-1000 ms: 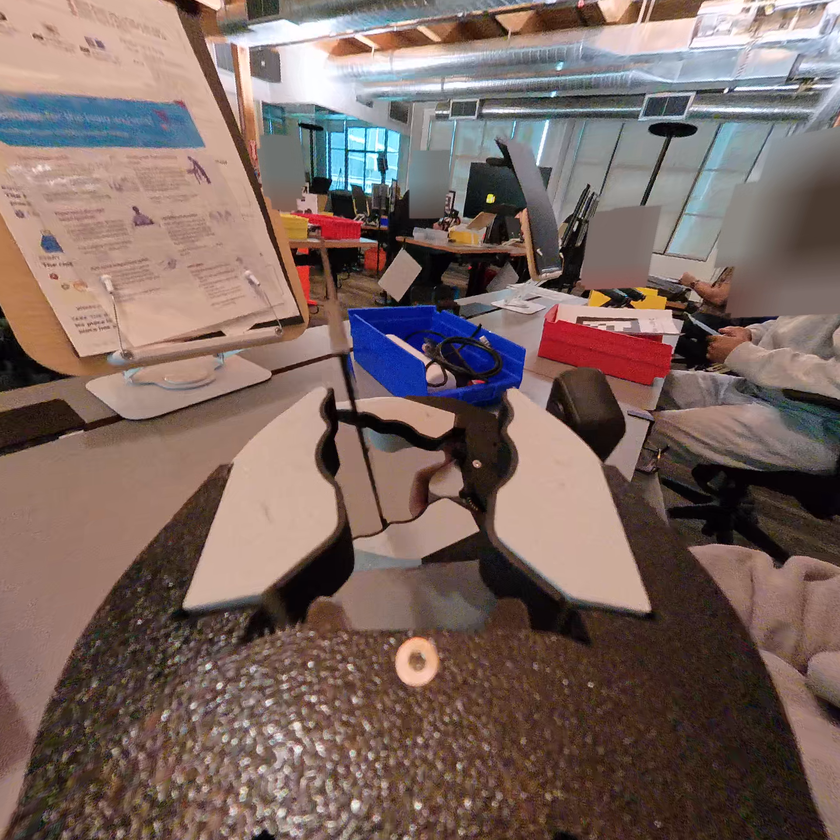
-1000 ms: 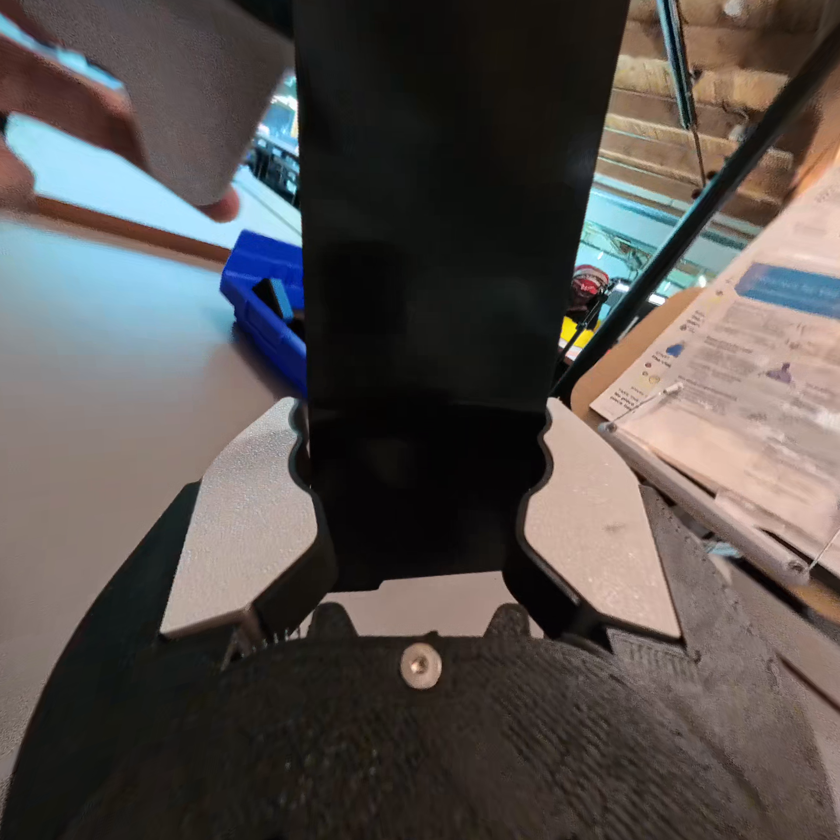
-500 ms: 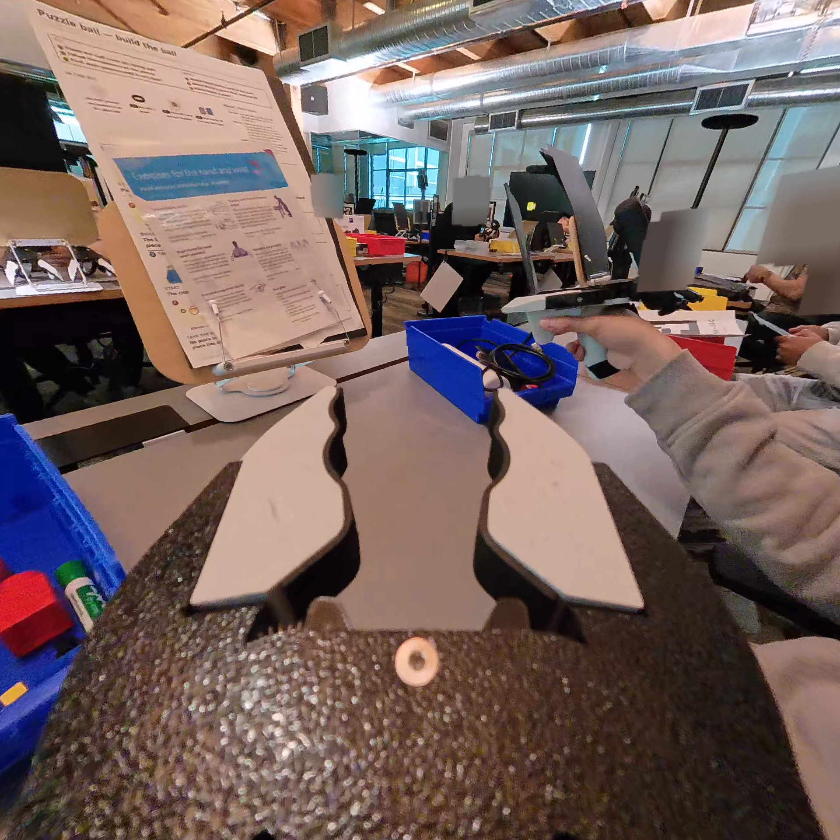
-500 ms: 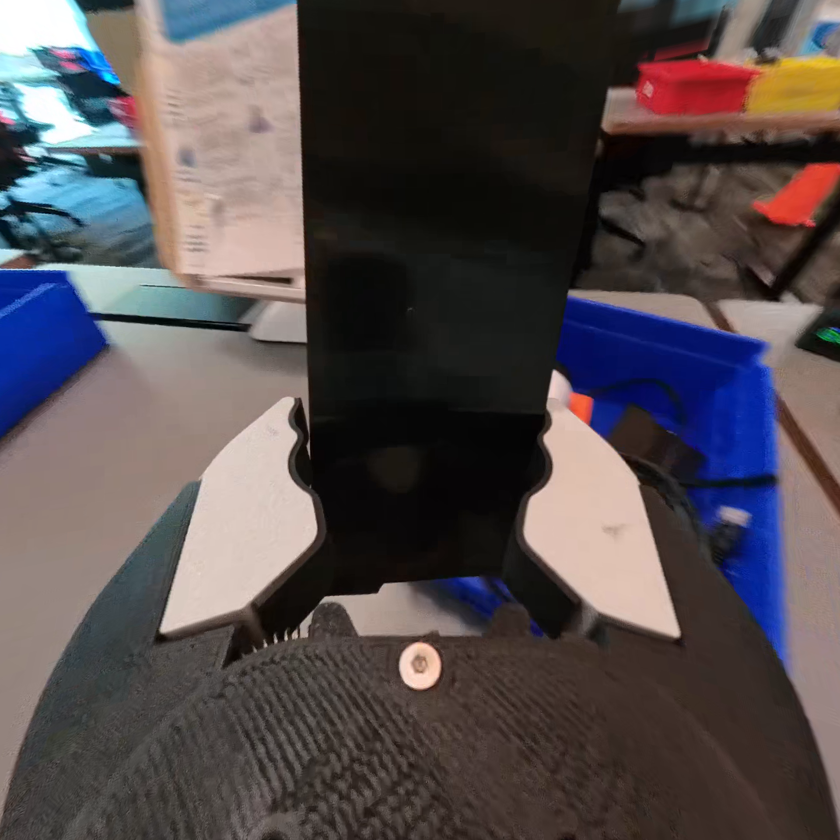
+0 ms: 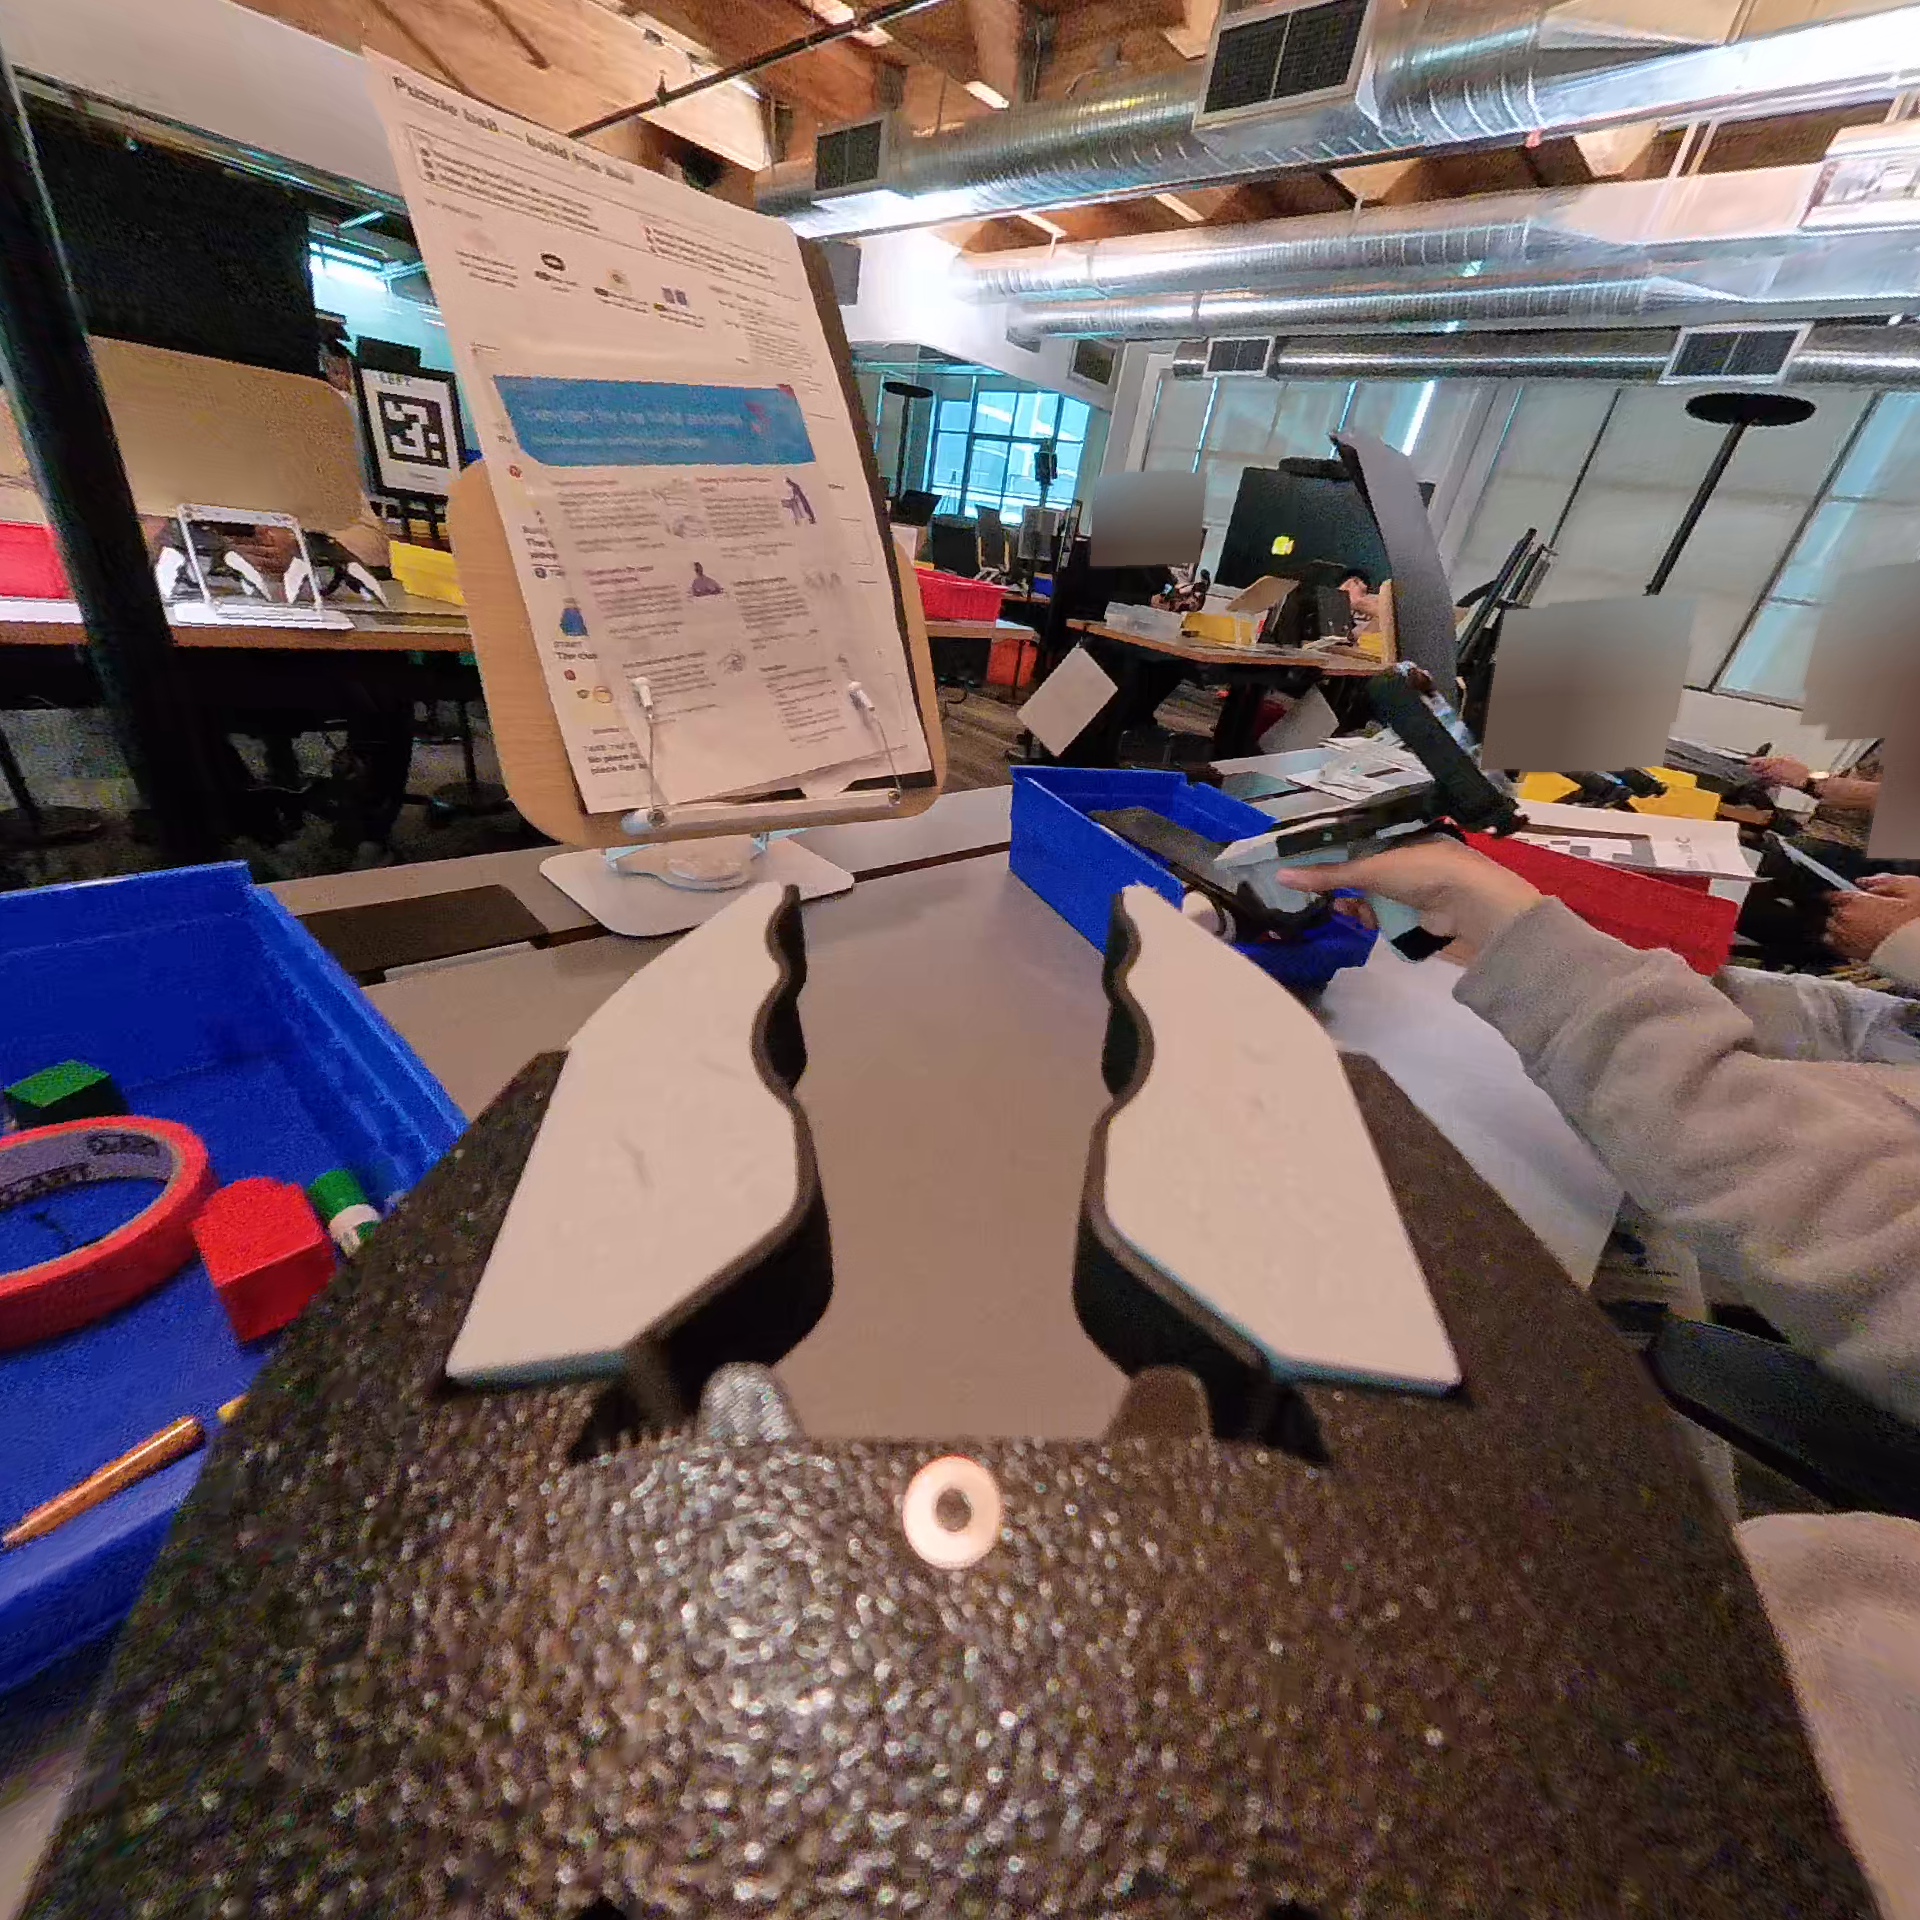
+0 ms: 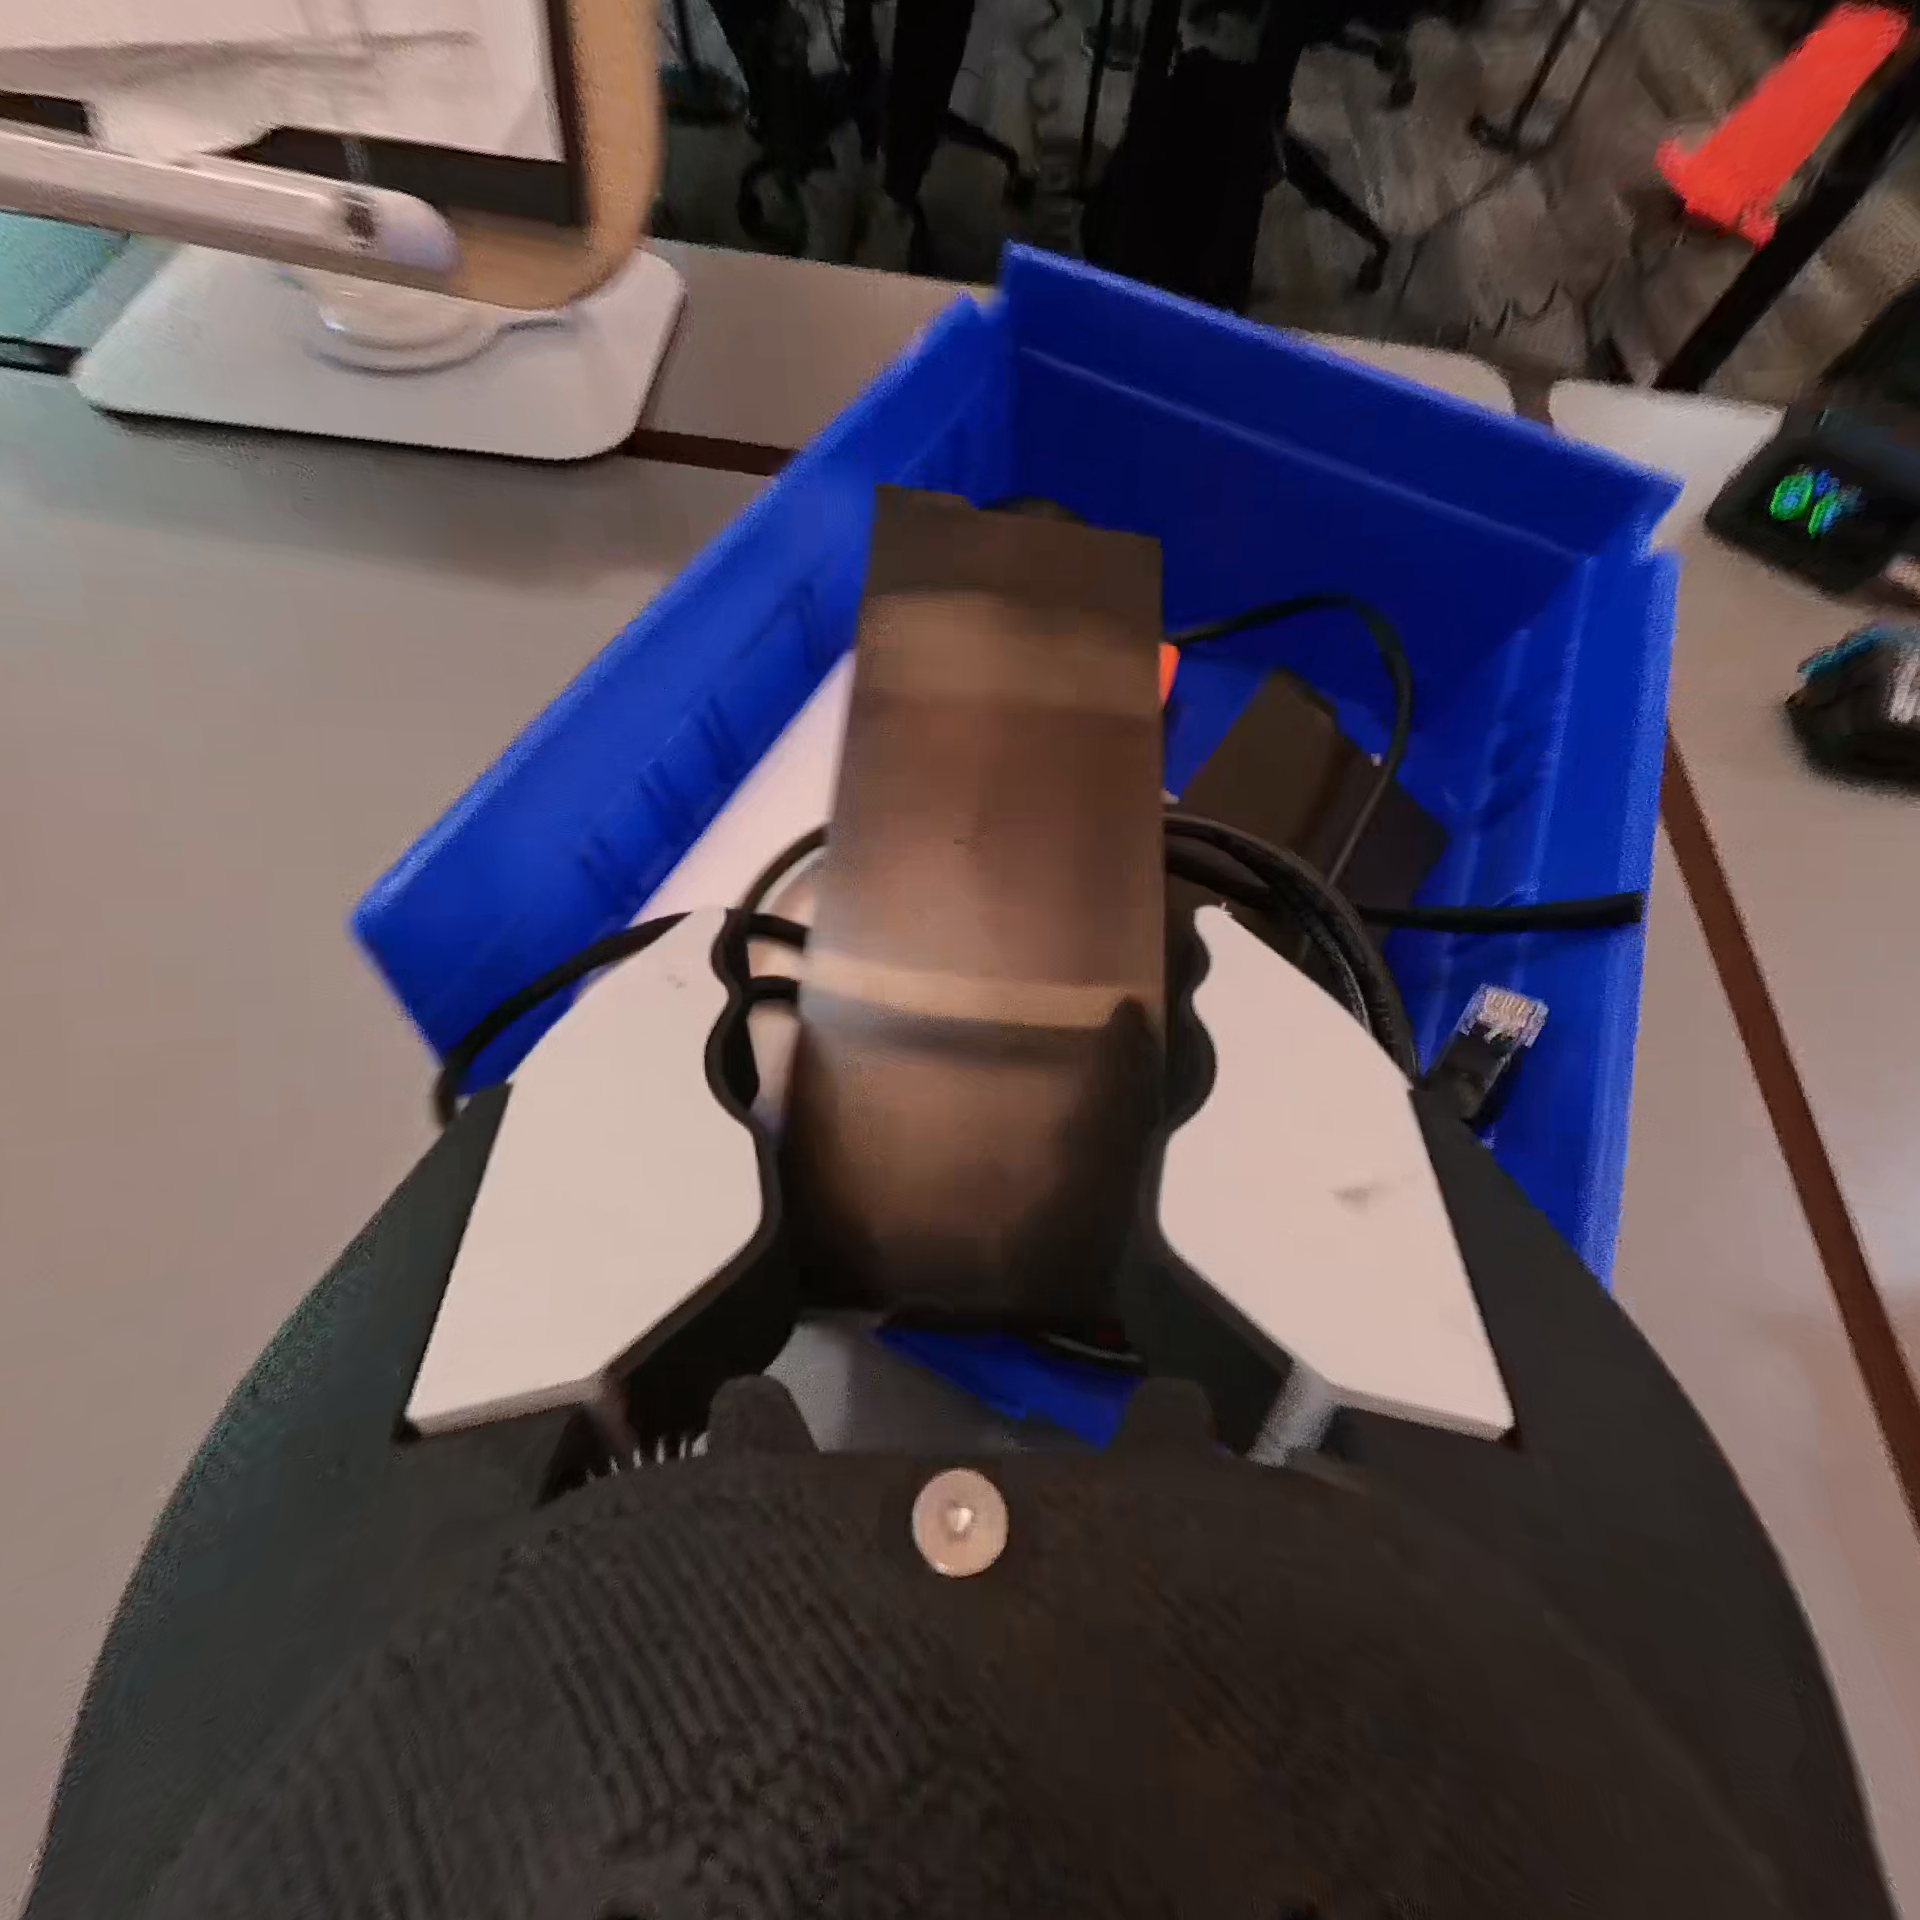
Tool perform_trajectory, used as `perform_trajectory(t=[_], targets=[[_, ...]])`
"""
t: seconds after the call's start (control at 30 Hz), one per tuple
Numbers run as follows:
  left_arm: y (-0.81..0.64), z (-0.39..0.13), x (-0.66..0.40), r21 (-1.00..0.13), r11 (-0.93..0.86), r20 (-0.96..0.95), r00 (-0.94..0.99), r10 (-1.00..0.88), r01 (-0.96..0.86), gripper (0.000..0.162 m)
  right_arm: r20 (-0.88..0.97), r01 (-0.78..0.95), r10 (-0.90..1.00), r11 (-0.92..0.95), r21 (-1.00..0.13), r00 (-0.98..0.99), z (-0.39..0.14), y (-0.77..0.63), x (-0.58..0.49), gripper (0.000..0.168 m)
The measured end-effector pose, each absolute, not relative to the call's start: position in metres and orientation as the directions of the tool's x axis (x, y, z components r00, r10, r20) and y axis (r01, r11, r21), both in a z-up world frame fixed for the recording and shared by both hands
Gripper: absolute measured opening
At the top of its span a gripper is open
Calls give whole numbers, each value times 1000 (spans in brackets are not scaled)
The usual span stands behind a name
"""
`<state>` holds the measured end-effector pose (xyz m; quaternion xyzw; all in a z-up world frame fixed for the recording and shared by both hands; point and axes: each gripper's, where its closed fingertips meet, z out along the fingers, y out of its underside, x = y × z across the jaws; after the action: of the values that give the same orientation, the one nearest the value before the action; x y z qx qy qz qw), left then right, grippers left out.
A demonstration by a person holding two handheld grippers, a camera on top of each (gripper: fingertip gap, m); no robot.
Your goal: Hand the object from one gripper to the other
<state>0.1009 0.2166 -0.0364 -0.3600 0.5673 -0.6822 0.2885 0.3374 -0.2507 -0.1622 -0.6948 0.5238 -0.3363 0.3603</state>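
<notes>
While sitting between the fingers of the right gripper [image 6: 961, 920], black flat strip [image 6: 987, 831] pointing forward and down into the blue bin [image 6: 644, 748]. Looks pretty motion-blurred tbh. Touching the right finger, with a thin sliver of gap showing on the left one, so honestly can't tell whether actually clamped or just resting in there. Far end hanging over the bin's inside, above a tangle of black cables [image 6: 1382, 675] and a small dark box [image 6: 1299, 769].

Same thing from the left wrist view: right gripper held in a hand [image 5: 1423, 894] with a grey sleeve, hovering right at the bin's near edge, dark strip poking out over the bin.

Left gripper [image 5: 951, 914] wide apart, nothing between the fingers, just bare grey tabletop [image 5: 935, 1143] showing through the gap. Well apart from the strip.

Further out: paper-covered document stand [image 5: 675, 520] upright at the back of the tabletop, just left of the bin. Second blue bin [image 5: 260, 1018] at the far left, holding a red tape roll [image 5: 94, 1226], a red block [image 5: 265, 1252] and a green block [image 5: 62, 1086].
</notes>
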Motion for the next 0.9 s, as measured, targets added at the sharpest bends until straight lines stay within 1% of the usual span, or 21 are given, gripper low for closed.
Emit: perform_trajectory(t=[0.07, 0.13, 0.2, 0.23, 0.27, 0.33, 0.37, 0.43, 0.5, 0.57, 0.67, 0.73, 0.83, 0.9], targets=[[233, -35, 101, -984, -179, 151, -532, -833, 0, 55, 154, -392, -956, -245, -887, 249, -142, -235, 323, 82], [256, -34, 101, -988, -156, 131, -458, -880, 18, 55, 205, -255, -947, -268, -929, 249, -117, -215, 305, 84], [282, -35, 101, -991, -128, 111, -361, -926, 25, 54, 217, -116, -938, -255, -960, 270, -97, -187, 288, 79], [296, -37, 102, -993, -114, 102, -312, -945, 20, 54, 207, -54, -928, -235, -970, 310, -88, -169, 281, 75], [308, -42, 103, -995, -97, 92, -266, -960, 5, 54, 173, -25, -923, -193, -981, 344, -81, -151, 274, 76], [328, -56, 108, -997, -39, 50, -185, -981, -60, 54, 105, 22, -907, -105, -994, 409, -75, -113, 261, 76], [336, -66, 113, -994, -8, 24, -155, -988, -105, 54, 102, 59, -877, -84, -995, 469, -76, -90, 254, 76], [343, -89, 128, -974, 6, 25, -135, -990, -225, 51, 139, 98, -813, -101, -990, 566, -91, -48, 244, 77], [336, -116, 153, -923, 19, 59, -191, -980, -384, 53, 172, 71, -779, -162, -984, 603, -117, -22, 241, 82], [333, -148, 183, -823, 81, 61, -230, -971, -562, 60, 192, 40, -739, -218, -975, 645, -141, -4, 238, 87], [347, -188, 226, -639, 84, 42, -143, -989, -765, 70, 200, 32, -717, -241, -970, 668, -156, 7, 233, 90], [351, -205, 250, -567, 52, 55, -100, -993, -822, 69, 194, 52, -714, -215, -975, 673, -157, 10, 231, 90], [354, -227, 277, -505, -15, 78, -28, -997, -863, 69, 156, 65, -710, -154, -986, 686, -158, 11, 222, 90], [352, -239, 286, -472, -31, 87, -12, -996, -881, 68, 79, 42, -689, -71, -997, 721, -157, 13, 210, 86]])
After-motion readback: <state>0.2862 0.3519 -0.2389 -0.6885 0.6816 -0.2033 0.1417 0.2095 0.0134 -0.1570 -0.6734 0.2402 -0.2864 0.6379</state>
